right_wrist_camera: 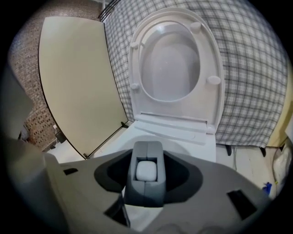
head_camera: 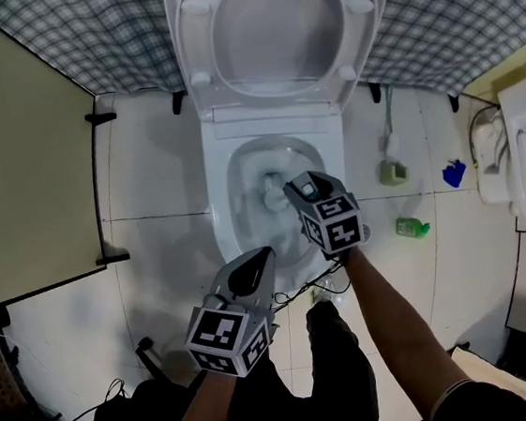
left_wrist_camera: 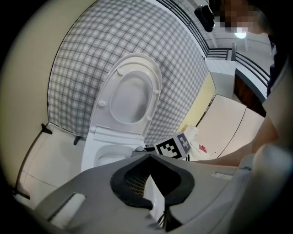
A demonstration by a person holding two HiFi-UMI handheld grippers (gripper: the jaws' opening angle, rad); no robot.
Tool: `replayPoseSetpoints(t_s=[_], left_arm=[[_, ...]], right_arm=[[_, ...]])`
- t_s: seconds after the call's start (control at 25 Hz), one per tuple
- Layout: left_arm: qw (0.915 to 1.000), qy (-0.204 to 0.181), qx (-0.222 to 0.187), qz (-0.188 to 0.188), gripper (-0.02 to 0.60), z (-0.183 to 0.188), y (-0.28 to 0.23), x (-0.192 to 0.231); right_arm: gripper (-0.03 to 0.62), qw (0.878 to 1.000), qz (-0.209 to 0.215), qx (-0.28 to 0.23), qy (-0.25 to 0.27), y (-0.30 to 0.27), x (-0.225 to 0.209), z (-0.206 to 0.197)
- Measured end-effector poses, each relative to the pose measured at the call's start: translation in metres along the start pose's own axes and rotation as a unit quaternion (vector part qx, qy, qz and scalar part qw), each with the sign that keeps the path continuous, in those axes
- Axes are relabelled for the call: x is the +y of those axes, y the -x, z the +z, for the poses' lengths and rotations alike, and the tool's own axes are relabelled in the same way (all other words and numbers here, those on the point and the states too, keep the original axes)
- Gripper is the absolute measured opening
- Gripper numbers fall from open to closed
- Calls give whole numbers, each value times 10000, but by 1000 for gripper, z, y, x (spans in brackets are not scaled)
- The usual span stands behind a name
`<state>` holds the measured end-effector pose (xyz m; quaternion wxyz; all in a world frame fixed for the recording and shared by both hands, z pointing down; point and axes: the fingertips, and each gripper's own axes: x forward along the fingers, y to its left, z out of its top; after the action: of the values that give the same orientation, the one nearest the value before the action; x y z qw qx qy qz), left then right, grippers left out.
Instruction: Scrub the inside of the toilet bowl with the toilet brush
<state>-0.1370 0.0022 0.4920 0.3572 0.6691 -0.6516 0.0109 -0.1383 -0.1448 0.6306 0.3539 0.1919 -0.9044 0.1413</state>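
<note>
The white toilet (head_camera: 221, 176) stands with seat and lid (head_camera: 279, 24) raised. My right gripper (head_camera: 300, 191) hangs over the bowl's near right side, shut on the toilet brush handle (right_wrist_camera: 146, 171), which shows as a white end between the grey fingers. The brush head (head_camera: 273, 191) is down inside the bowl by the water. My left gripper (head_camera: 261, 257) is held just in front of the bowl's near rim, its jaws together with nothing in them. In the left gripper view, the left gripper (left_wrist_camera: 149, 157) points at the bowl (left_wrist_camera: 107, 155) and the right gripper's marker cube (left_wrist_camera: 174, 145).
A beige partition (head_camera: 22, 166) stands at the left. On the tiled floor to the right lie a green bottle (head_camera: 412, 227), a small greenish holder (head_camera: 392, 172) and a blue item (head_camera: 454, 174). A white unit (head_camera: 520, 147) is at the far right. Cables (head_camera: 310, 289) run before the toilet.
</note>
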Motion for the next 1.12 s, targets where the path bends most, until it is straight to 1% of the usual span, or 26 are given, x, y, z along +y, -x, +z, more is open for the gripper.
replayPoseSetpoints(t_s=[0.16, 0.36, 0.52, 0.68, 0.8, 0.96, 1.12], left_arm=[[10000, -25, -47, 6, -12, 2, 5, -11], [9998, -108, -118, -91, -12, 8, 14, -37], [9995, -201, -91, -205, -12, 8, 18, -58], [9989, -300, 17, -353, -12, 3, 11, -85], [9981, -344, 138, -501, -12, -11, -3, -103], [9954, -443, 247, -812, -12, -36, -19, -130], [9916, -591, 444, -1058, -12, -32, -35, -166]], right_arm=[[202, 9993, 61, -337, -132, 42, 2, 24], [202, 9962, 108, -847, -163, 118, 3, 61], [202, 9900, 47, -1393, -208, 186, -5, 90], [202, 9824, -114, -1847, -259, 248, -26, 104], [201, 9760, -308, -2130, -321, 284, -48, 103], [201, 9684, -804, -2344, -284, 330, -72, 83], [201, 9644, -1263, -2304, -306, 366, -106, 70]])
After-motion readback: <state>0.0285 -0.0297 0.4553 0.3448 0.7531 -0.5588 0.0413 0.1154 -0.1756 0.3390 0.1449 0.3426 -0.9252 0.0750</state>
